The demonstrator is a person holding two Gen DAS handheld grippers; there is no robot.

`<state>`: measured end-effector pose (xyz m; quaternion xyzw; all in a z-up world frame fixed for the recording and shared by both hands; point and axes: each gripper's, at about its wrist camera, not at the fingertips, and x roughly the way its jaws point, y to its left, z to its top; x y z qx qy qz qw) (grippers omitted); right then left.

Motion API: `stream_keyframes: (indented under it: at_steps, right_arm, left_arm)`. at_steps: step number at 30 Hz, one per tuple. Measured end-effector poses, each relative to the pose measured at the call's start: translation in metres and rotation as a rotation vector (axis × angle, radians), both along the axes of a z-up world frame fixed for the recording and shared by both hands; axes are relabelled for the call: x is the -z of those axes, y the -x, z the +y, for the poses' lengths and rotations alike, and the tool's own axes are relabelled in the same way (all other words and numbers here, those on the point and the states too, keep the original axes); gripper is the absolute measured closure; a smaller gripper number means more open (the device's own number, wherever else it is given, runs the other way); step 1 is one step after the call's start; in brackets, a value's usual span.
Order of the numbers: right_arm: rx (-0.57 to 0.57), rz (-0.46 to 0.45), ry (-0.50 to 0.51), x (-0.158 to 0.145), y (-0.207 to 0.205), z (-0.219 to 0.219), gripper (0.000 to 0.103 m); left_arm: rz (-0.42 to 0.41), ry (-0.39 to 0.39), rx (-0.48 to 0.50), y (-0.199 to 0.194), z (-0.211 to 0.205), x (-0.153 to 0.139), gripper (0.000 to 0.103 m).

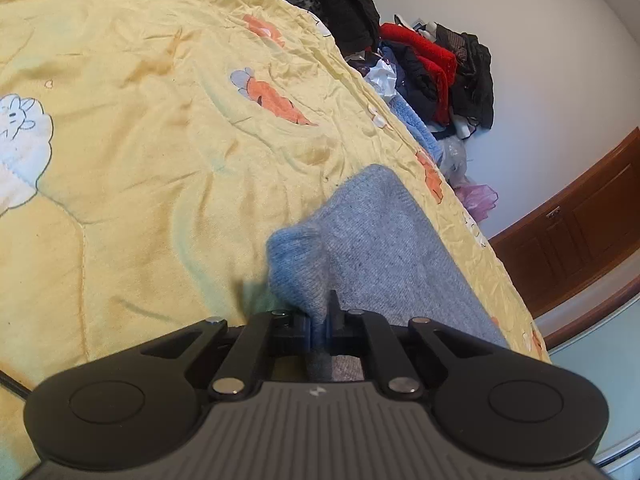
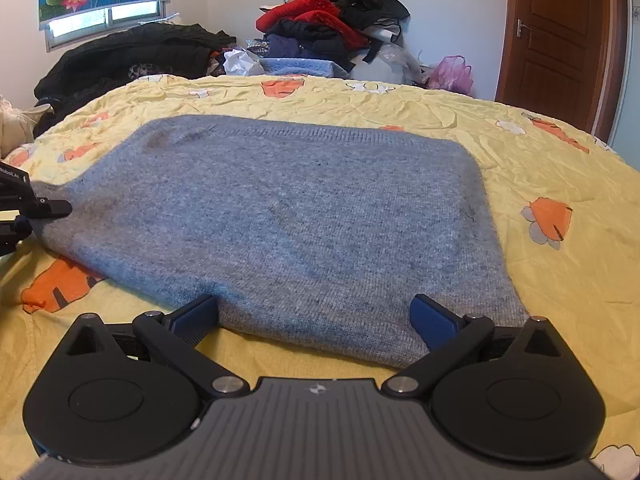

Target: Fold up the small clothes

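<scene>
Sweater (image 1: 384, 240) edge in left gripper (image 1: 319, 326)

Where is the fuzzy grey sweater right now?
The grey knitted sweater lies spread on the yellow cartoon-print bedspread, in front of the open right gripper; the left gripper pinches its left corner.
</scene>
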<state>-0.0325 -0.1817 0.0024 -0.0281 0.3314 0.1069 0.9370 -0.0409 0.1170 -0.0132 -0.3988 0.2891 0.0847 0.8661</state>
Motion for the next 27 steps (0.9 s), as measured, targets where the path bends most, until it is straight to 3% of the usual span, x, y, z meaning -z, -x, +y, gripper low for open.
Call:
stream_keyframes:
  at_steps: [2,4,7,9,13,17,21,27]
  right_arm:
    - [-0.018,0.009,-0.067,-0.006,0.000,-0.008,0.002]
    - [-0.023,0.028,-0.199,-0.020,-0.006,-0.021,0.004]
    - [-0.047,0.074,-0.376,-0.047,-0.030,-0.034,0.002]
    - [-0.100,0.115,-0.407,-0.063,-0.054,-0.029,0.003]
    - [-0.263,0.200,-0.379,-0.081,-0.103,0.012,0.003]
    - [-0.386,0.317,-0.416,-0.078,-0.149,0.064,0.004]
    - [-0.442,0.372,-0.382,-0.081,-0.188,0.119,0.008]
    - [-0.551,0.447,-0.173,-0.082,-0.220,0.199,0.016]
  left_arm:
    - [0.002,-0.088,0.024,0.000,-0.009,-0.008,0.098]
    - [-0.011,-0.190,0.055,0.001,-0.023,-0.017,0.098]
    - [-0.097,-0.362,0.130,0.007,-0.051,-0.034,0.098]
    - [-0.165,-0.510,0.201,0.013,-0.078,-0.042,0.098]
    - [-0.219,-0.679,0.302,0.021,-0.115,-0.040,0.098]
    - [-0.200,-0.723,0.339,0.019,-0.124,-0.033,0.098]
    - [-0.194,-0.742,0.363,0.016,-0.128,-0.030,0.098]
    - [-0.202,-0.805,0.418,0.015,-0.142,-0.027,0.098]
